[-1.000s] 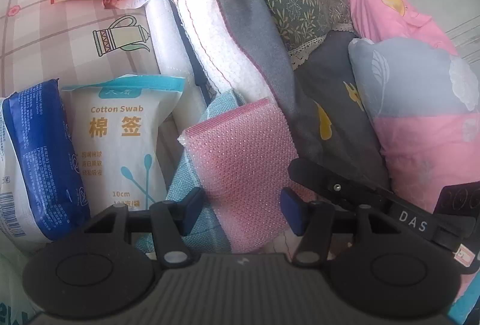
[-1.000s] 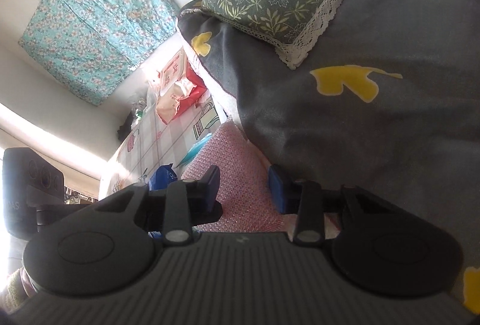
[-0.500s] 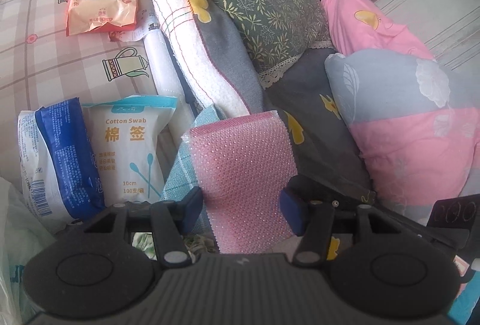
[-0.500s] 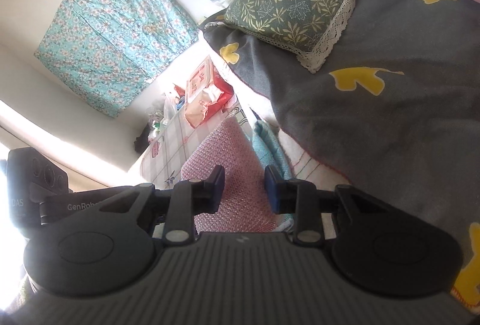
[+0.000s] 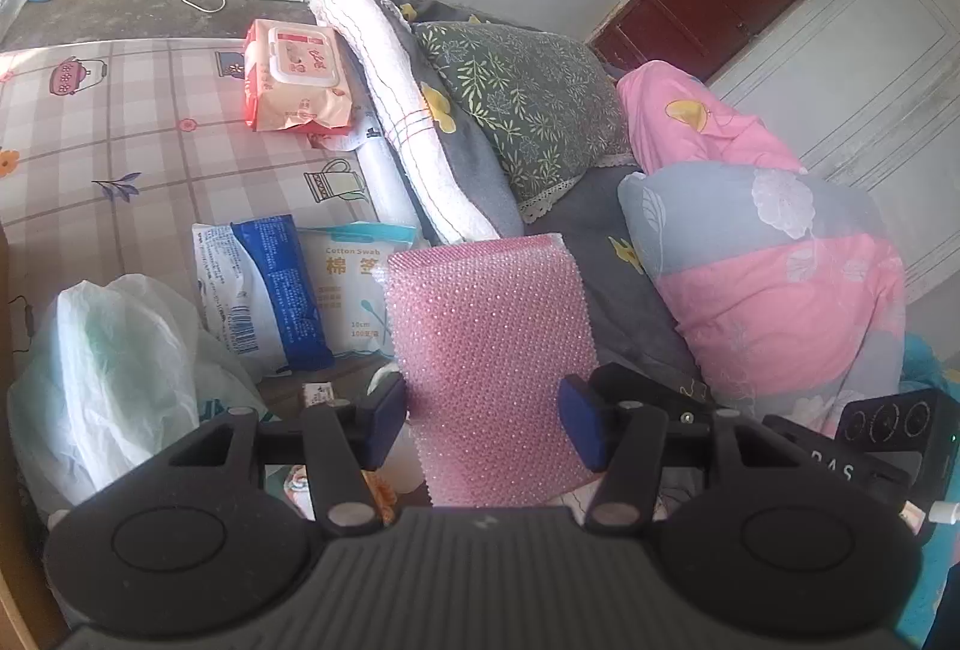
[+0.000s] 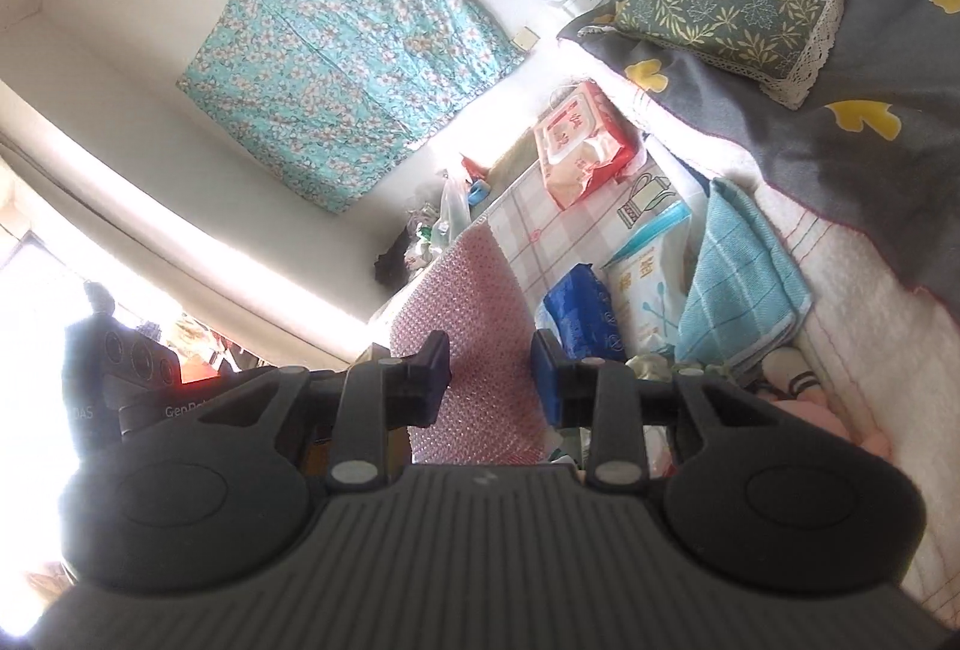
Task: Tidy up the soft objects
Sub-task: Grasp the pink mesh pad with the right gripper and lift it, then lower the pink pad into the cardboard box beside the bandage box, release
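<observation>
A pink dotted sponge pad [image 5: 489, 350] is lifted above the bed clutter. My right gripper [image 6: 491, 380] is shut on the pink sponge pad [image 6: 474, 326], its blue pads [image 6: 545, 380] pressing both sides. My left gripper [image 5: 483, 419] is open around the same pad, its blue pads [image 5: 579, 428] standing at the pad's sides with a small gap. A folded teal towel [image 6: 744, 284] lies below, beside a cotton swab pack [image 5: 351, 290] and a blue-and-white packet [image 5: 264, 290].
A wet-wipes pack [image 5: 294, 80] lies on the checked sheet [image 5: 120, 140]. A white rolled quilt [image 5: 396, 104], a green leaf pillow [image 5: 528, 104] and a pink-grey pillow [image 5: 774, 278] lie to the right. A white plastic bag [image 5: 108, 380] sits at the left.
Both grippers have risen and pulled back with the pink pad, lifting it off the teal towel. The right gripper's jaws closed further on the pad. More of the room shows.
</observation>
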A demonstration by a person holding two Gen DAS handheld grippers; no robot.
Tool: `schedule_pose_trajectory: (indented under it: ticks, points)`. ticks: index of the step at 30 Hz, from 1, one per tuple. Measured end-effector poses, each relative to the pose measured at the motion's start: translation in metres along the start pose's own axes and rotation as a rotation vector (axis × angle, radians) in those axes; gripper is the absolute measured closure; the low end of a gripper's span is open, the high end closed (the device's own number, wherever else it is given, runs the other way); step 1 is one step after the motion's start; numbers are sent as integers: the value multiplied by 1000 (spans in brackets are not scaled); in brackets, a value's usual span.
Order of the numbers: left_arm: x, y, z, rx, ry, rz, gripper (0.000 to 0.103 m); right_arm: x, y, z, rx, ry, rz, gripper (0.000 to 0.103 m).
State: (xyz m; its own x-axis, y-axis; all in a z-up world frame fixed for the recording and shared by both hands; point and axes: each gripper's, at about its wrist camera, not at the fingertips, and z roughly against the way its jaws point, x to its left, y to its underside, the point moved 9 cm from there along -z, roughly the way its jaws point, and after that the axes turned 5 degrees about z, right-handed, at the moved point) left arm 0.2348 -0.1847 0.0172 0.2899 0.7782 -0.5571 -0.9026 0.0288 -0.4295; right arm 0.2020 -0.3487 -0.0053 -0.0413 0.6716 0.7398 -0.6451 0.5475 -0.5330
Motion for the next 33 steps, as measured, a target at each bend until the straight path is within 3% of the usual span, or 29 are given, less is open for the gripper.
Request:
schedule_pose_trajectory:
  ticks: [6, 12, 17, 21, 27, 31, 33]
  points:
    - [64, 8, 76, -105, -58, 109, 47, 75, 32, -44, 121, -112, 51, 72]
    - [152, 16, 141, -205, -175, 243, 47, 161, 85, -128, 322, -205, 104, 72]
    - [239, 15, 172, -243, -266, 380, 47, 215, 131, -200, 479, -216, 144, 72]
    - [295, 10, 178, -231, -289, 481, 48, 244, 161, -247, 550, -179, 218, 72]
    - [360, -8, 162, -228, -301, 534, 48, 252, 174, -308, 551, -102, 322, 72]
    - [400, -15, 128, -186, -376, 553, 49, 241, 178, -338, 543, -19, 429, 72]
    - [417, -9, 113, -140, -420, 582, 49, 240, 179, -336, 543, -28, 440, 72]
